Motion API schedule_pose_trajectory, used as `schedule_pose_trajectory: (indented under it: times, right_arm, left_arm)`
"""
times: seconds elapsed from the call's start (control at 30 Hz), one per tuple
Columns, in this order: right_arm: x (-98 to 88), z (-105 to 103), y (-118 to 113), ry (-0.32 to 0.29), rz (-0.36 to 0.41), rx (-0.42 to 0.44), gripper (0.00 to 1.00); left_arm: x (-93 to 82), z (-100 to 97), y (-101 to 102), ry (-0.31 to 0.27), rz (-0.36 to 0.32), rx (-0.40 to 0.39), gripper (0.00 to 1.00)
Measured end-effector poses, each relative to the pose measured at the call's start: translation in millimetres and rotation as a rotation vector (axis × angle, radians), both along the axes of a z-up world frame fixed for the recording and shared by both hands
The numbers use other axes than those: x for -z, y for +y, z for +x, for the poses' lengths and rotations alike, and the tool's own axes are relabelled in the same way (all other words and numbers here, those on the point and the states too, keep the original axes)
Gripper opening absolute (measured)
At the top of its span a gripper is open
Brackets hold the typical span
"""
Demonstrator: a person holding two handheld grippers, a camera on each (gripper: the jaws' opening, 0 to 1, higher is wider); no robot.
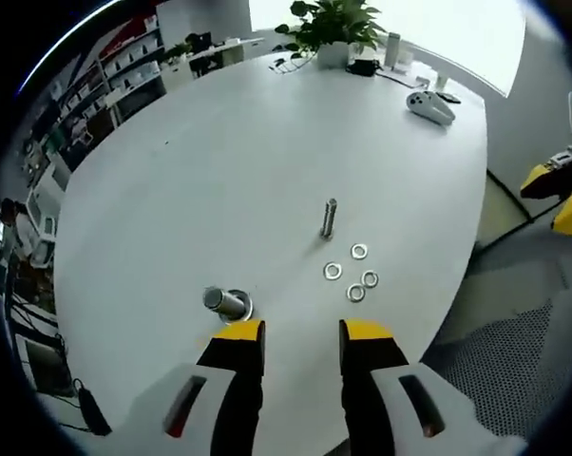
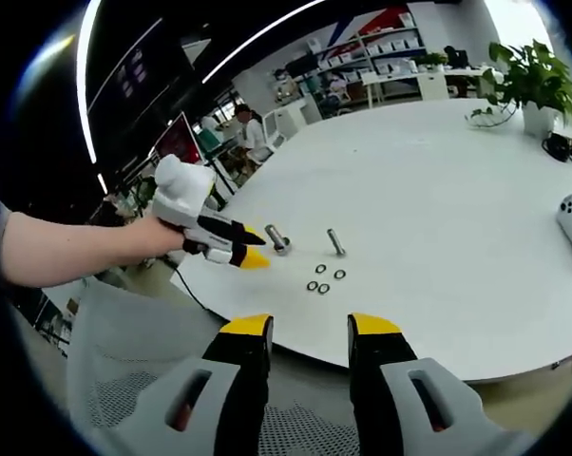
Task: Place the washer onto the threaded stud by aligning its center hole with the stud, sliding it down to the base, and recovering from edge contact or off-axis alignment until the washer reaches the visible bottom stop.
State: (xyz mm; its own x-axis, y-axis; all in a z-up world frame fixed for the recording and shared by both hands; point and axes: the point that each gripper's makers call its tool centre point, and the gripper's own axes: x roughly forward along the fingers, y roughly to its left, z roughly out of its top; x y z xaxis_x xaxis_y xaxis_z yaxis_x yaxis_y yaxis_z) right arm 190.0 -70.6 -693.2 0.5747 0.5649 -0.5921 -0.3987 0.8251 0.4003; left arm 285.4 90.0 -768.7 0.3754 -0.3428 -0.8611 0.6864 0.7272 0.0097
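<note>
White table holds four washers lying flat in a loose group, near its closer edge. Just beyond them the threaded stud stands upright and bare, with open surface on all sides. A second stud leans beside the left gripper, whose jaws are apart and hold nothing. The right gripper hangs off the table edge over a mesh chair, also parted and holding nothing.

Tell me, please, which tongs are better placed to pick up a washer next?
Probably left. The left tongs hang open over the table, close to the four washers and the stud. The right tongs are back off the table edge, above a mesh chair.
</note>
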Motion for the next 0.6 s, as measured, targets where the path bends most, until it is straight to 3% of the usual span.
schedule_pose_trajectory:
  times: [0.6]
  right_arm:
    - [-0.1, 1, -1, -0.007, -0.005, 0.004, 0.35]
  left_arm:
    - [23.6, -4.9, -30, 0.051, 0.013, 0.071, 0.30]
